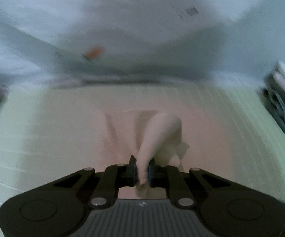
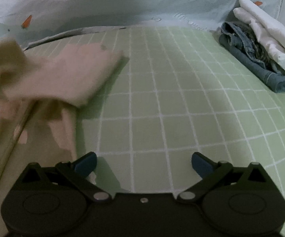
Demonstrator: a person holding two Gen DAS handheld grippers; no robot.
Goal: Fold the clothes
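Observation:
A pale pink garment (image 1: 79, 130) lies spread on the green checked sheet (image 1: 231, 122). My left gripper (image 1: 142, 170) is shut on a bunched fold of that garment (image 1: 158, 134), which rises from the cloth up into the jaws. In the right wrist view the same pink garment (image 2: 79, 73) lies at the left, partly folded and blurred toward the edge. My right gripper (image 2: 144, 163) hovers open over bare green sheet (image 2: 162, 98), beside the garment's near edge, with nothing between its blue fingers (image 2: 86, 163).
A stack of folded clothes, denim (image 2: 247, 59) under white cloth (image 2: 264, 27), sits at the back right of the sheet. A light blue quilt with orange carrot prints (image 2: 26, 21) bunches along the far side.

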